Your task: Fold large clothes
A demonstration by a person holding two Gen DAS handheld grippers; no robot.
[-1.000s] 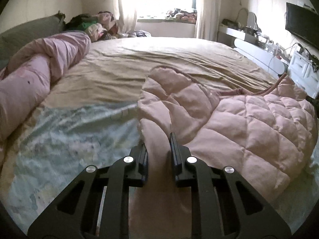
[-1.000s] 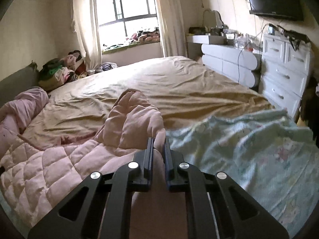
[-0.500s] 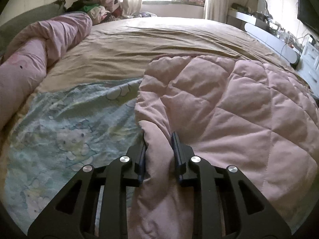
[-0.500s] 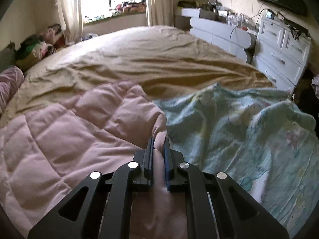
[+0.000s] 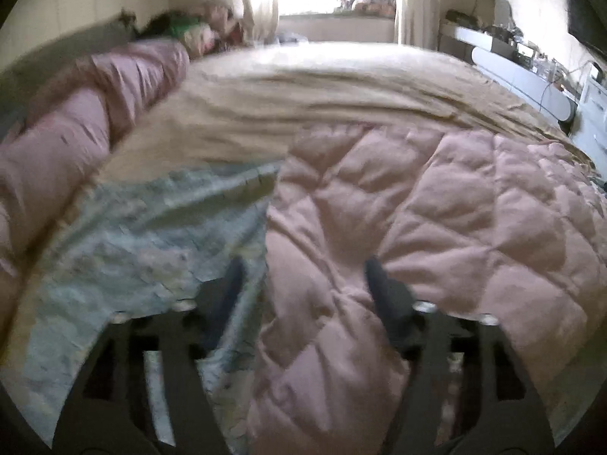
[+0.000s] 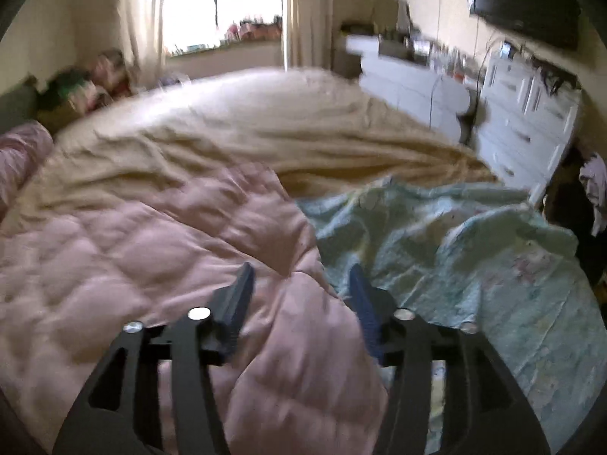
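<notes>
**Bedroom, bed surface: one quilted garment, two grippers**

Surface: tan bed cover [image 5: 322, 87], with one pale-blue printed sheet [image 5: 151, 235] at the near end. One pink quilted coat [image 5: 436, 208] lay flat across both. Left gripper [image 5: 303, 276] and right gripper [image 6: 299, 284]: jaws opening, coat edge loose between, ungripped. Right view alone showed white drawers [image 6: 531, 125] and a wall screen [image 6: 527, 3]; left view alone showed the full length of one rolled pink duvet [image 5: 83, 121].
</notes>
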